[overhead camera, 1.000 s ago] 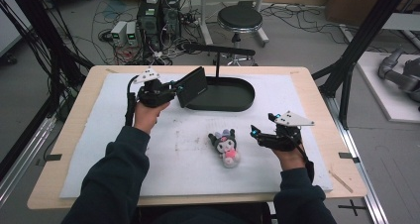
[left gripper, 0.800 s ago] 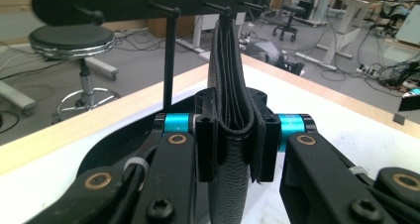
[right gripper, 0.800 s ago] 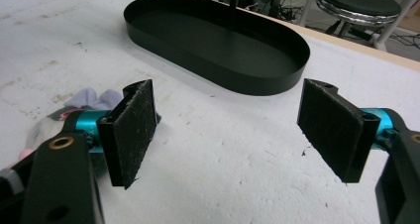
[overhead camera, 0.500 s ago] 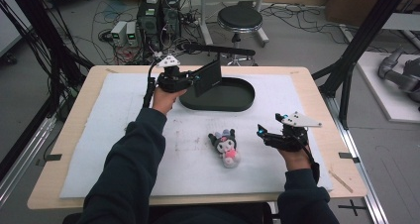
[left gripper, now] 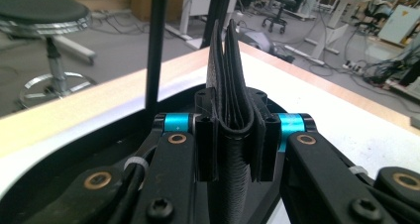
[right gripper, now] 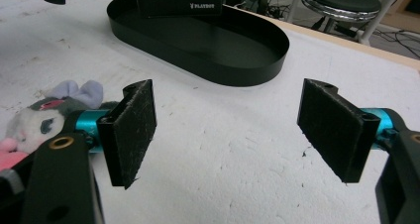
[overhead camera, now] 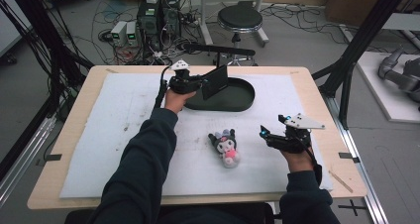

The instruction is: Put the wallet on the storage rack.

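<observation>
The left gripper (overhead camera: 205, 85) fingers pinch a black leather wallet (overhead camera: 215, 82) over the black oval tray (overhead camera: 237, 96), at the worktop's twelve o'clock; the right gripper (overhead camera: 267, 135) fingers stand wide apart, empty.

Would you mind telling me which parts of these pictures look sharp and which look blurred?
Left gripper view: the black wallet clamped between the jaws is sharp, the room behind soft. Right gripper view: the pads and black tray are crisp, the plush toy blurred. High view: evenly lit, slightly soft.

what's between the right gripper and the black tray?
Bare white mat. In the right gripper view nothing lies between the open right gripper and the black tray; the plush toy sits off to its left.
</observation>
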Available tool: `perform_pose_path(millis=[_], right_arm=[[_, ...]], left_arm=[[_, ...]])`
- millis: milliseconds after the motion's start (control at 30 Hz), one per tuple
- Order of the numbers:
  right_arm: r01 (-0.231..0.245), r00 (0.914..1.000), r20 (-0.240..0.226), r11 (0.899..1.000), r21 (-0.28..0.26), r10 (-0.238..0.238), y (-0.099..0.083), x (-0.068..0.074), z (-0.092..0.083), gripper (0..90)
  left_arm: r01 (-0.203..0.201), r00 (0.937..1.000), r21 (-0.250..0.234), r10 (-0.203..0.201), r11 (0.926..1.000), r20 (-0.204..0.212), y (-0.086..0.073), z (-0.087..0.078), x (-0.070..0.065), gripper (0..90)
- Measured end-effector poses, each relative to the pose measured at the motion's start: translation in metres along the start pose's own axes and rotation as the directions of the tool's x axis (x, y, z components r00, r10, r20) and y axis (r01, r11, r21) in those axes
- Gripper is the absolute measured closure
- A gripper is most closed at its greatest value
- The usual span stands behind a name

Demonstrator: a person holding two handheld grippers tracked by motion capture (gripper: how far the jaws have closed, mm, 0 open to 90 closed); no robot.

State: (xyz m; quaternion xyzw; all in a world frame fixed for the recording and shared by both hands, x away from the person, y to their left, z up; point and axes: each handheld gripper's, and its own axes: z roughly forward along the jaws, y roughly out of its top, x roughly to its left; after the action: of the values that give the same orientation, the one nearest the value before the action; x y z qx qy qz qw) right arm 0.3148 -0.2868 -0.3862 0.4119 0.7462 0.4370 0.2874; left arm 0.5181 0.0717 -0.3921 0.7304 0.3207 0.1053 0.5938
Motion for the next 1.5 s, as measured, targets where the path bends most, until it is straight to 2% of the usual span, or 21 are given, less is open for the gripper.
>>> perform_pose_path(millis=[167, 367, 433, 500, 533, 600, 667, 767, 800, 900, 1100, 1200, 1267, 1400, 1500], right_arm=[[-0.005, 1.0000, -0.001, 1.000, 0.008, 0.005, -0.001, -0.001, 0.002, 23.5], [-0.001, 1.0000, 0.000, 1.000, 0.007, 0.001, -0.002, -0.001, 0.001, 23.6], [-0.005, 1.0000, 0.002, 1.000, 0.010, 0.005, -0.003, -0.002, 0.001, 23.6], [-0.011, 0.9999, 0.003, 1.000, 0.012, 0.011, -0.003, -0.002, 0.001, 23.6], [-0.011, 0.9999, 0.003, 1.000, 0.012, 0.011, -0.003, -0.002, 0.001, 23.6], [-0.010, 0.9999, 0.005, 1.000, 0.010, 0.010, -0.003, -0.002, 0.000, 23.6], [-0.012, 0.9999, 0.007, 1.000, 0.008, 0.012, -0.003, -0.002, 0.000, 23.6], [-0.010, 0.9999, 0.008, 1.000, 0.008, 0.010, -0.003, -0.002, -0.001, 23.6], [-0.010, 0.9999, 0.008, 1.000, 0.008, 0.010, -0.003, -0.002, -0.001, 23.6], [-0.005, 1.0000, 0.004, 1.000, 0.009, 0.005, -0.003, -0.001, 0.000, 23.6], [0.002, 1.0000, 0.005, 1.000, 0.010, -0.003, -0.003, 0.002, 0.001, 23.7], [0.005, 1.0000, 0.004, 1.000, 0.018, -0.005, -0.003, 0.003, 0.002, 23.7], [0.001, 1.0000, 0.004, 1.000, 0.019, -0.001, -0.003, 0.003, 0.003, 23.7], [0.004, 1.0000, 0.000, 1.000, 0.018, -0.004, -0.003, 0.004, 0.004, 23.6], [0.005, 1.0000, -0.003, 1.000, 0.017, -0.005, -0.002, 0.005, 0.004, 23.6]], left_arm=[[0.024, 0.9995, 0.030, -0.024, 0.9993, 0.020, -0.002, 0.013, 0.001, 76.3], [0.099, 0.9947, 0.056, -0.101, 0.9935, 0.023, -0.013, 0.028, 0.006, 76.2], [0.109, 0.9935, 0.071, -0.111, 0.9914, 0.024, -0.016, 0.032, 0.006, 76.2], [0.099, 0.9951, 0.093, -0.098, 0.9907, -0.007, -0.018, 0.035, 0.006, 75.9], [0.081, 0.9957, 0.106, -0.075, 0.9910, -0.054, -0.018, 0.035, 0.006, 74.9], [0.063, 0.9890, 0.136, -0.044, 0.9886, -0.142, -0.017, 0.035, 0.008, 64.9], [0.049, 0.9798, 0.163, -0.016, 0.9853, -0.200, -0.017, 0.033, 0.010, 54.9], [0.062, 0.9685, 0.159, -0.021, 0.9853, -0.248, -0.016, 0.027, 0.012, 40.7], [0.069, 0.9668, 0.155, -0.028, 0.9855, -0.254, -0.015, 0.025, 0.012, 40.7], [0.080, 0.9716, 0.126, -0.049, 0.9888, -0.232, -0.012, 0.014, 0.010, 39.0], [0.059, 0.9829, 0.066, -0.046, 0.9961, -0.178, -0.013, -0.015, -0.005, 38.5], [0.061, 0.9861, 0.024, -0.057, 0.9979, -0.156, -0.010, -0.032, -0.012, 28.6], [0.059, 0.9885, 0.003, -0.058, 0.9983, -0.139, -0.009, -0.042, -0.017, 26.5], [0.031, 0.9913, -0.042, -0.036, 0.9986, -0.126, -0.007, -0.065, -0.027, 22.4], [-0.009, 0.9890, -0.055, 0.001, 0.9984, -0.148, -0.008, -0.085, -0.032, 22.3]])
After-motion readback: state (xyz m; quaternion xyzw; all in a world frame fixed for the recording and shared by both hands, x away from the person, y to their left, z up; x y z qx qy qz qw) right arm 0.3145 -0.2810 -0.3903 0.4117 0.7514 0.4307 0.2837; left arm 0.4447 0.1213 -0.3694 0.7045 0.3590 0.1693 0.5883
